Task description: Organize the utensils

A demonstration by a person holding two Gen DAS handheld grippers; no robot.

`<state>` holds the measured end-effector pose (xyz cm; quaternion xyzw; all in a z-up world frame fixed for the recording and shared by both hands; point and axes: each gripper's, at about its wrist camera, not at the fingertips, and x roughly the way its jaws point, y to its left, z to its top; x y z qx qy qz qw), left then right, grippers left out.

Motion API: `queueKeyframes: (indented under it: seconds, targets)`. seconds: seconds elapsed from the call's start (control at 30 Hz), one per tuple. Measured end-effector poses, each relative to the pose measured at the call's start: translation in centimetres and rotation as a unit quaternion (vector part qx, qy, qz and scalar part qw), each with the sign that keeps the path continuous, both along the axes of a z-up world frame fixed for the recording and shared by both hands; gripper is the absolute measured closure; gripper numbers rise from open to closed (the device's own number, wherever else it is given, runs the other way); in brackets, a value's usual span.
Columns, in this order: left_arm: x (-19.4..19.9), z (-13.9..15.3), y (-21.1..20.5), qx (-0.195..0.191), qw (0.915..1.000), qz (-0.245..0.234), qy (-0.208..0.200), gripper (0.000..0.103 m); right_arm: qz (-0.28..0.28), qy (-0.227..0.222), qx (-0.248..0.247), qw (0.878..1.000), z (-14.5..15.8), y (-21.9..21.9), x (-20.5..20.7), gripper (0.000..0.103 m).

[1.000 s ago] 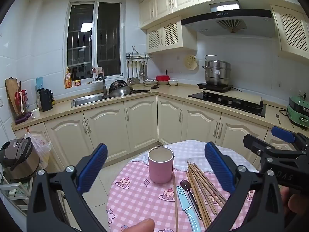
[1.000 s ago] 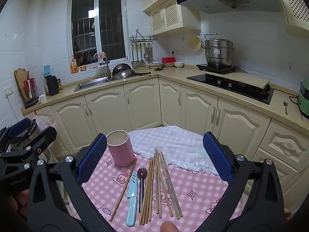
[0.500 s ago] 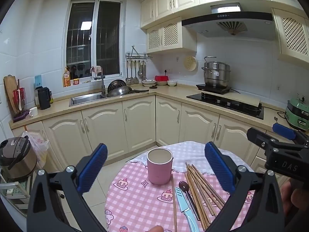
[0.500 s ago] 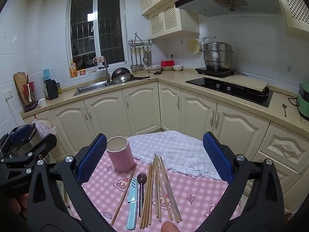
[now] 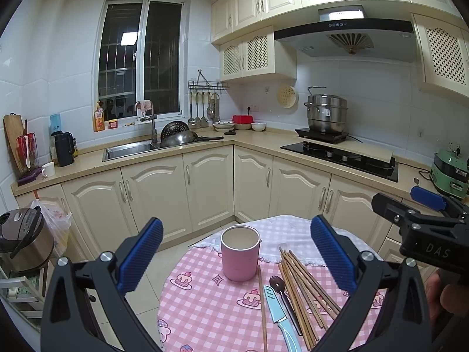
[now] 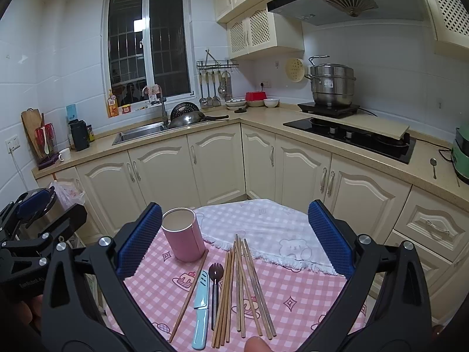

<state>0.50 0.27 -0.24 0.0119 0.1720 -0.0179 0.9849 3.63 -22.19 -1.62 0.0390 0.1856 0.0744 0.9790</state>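
Note:
A pink cup (image 5: pixel 240 253) (image 6: pixel 183 238) stands upright and empty on a round table with a pink checked cloth (image 5: pixel 205 308) (image 6: pixel 293 290). Beside it lie several wooden chopsticks (image 5: pixel 304 284) (image 6: pixel 243 281), a dark spoon (image 5: pixel 278 286) (image 6: pixel 215 278) and a light blue knife (image 5: pixel 278 311) (image 6: pixel 201 305). My left gripper (image 5: pixel 236 253) is open and empty, held above the table in front of the cup. My right gripper (image 6: pixel 234 237) is open and empty above the utensils. Each gripper shows at the edge of the other's view.
A white cloth (image 6: pixel 263 228) covers the table's far side. Cream cabinets (image 5: pixel 205 187) with a sink (image 5: pixel 129 149) and hob (image 5: pixel 343 155) stand behind. A rice cooker (image 5: pixel 20 240) sits at the left on a low rack.
Both grippers have risen and drawn back a little, so the table and utensils sit lower in both views. Both stay open and empty.

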Motion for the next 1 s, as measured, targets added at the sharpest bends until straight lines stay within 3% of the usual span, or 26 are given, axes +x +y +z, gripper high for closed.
queueKeyframes:
  seconds: [0.47, 1.0]
  targets:
    - [0.3, 0.0, -0.1, -0.005, 1.0, -0.003, 0.002, 0.004, -0.003, 0.002, -0.004, 1.0, -0.7, 0.1, 0.4, 0.006]
    - [3.3, -2.2, 0.3, -0.012, 0.9991, -0.001, 0.04, 0.004, -0.006, 0.027, -0.013, 1.0, -2.2, -0.3, 2.6, 0.006]
